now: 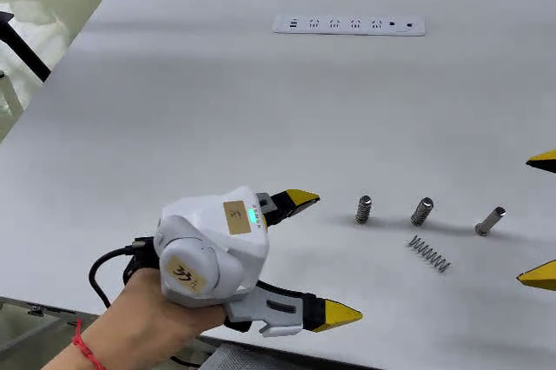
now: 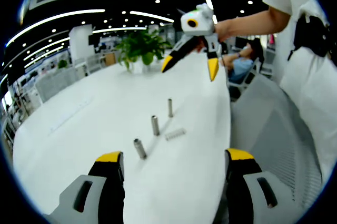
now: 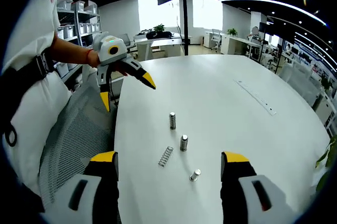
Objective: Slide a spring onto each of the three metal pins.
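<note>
Right now both grippers hang open w/ nothing in them: left gripper (image 1: pixel 321 255) has its jaws spread wide, and right gripper (image 1: pixel 540 218) does too, its tips just poking in at the head view's edge. Between the two, ahead of both sets of jaws, stand the pin nearest the left gripper (image 1: pixel 363 208) and the middle pin (image 1: pixel 421 211). Both show ribbed coils, so prob sprung already. Third pin (image 1: pixel 490 221), closest to the right gripper, is bare and looks tipped over, not upright. Loose spring (image 1: pixel 428 254) lies flat on the table (image 1: pixel 217 109), just beside the middle pin, toward the right gripper's nearer tip.

Risks, as I judge them:
- The spring is thin & round, so jaws closing off-centre could squirt it away or roll it.
- Too hard a squeeze may bend the coils.
- The bare pin prob needs steadying w/ one gripper, else it rolls when the spring end pushes on it.
- A reach from the left gripper's side could knock over the two done pins, since they're close together.
</note>
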A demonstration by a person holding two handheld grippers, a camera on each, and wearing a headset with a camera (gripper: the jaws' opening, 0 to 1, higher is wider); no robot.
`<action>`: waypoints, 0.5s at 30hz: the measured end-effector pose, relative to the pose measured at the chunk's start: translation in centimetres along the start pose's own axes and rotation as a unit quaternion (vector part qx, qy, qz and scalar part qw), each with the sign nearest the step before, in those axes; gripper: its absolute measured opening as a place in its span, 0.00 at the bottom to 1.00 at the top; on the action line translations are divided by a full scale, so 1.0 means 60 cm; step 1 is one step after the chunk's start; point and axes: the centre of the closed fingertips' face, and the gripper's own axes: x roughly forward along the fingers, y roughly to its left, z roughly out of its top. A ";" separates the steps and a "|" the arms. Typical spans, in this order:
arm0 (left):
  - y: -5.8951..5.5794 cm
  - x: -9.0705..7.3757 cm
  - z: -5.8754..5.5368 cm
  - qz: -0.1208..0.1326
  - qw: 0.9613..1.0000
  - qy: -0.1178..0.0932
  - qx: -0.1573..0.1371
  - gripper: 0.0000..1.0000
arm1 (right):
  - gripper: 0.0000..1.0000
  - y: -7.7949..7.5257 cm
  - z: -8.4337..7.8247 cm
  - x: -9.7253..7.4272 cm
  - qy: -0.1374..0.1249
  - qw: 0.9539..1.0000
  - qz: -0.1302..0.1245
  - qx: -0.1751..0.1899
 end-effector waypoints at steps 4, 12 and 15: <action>-0.019 0.025 0.013 -0.021 0.999 0.015 0.019 0.73 | 0.85 0.000 -0.032 -0.014 -0.011 1.000 -0.008 0.011; -0.055 0.091 0.015 -0.070 0.993 0.064 0.072 0.67 | 0.85 -0.002 -0.074 -0.049 -0.019 0.999 -0.033 0.028; -0.058 0.121 0.016 -0.082 0.990 0.078 0.083 0.65 | 0.84 -0.002 -0.083 -0.056 -0.030 0.998 -0.043 0.042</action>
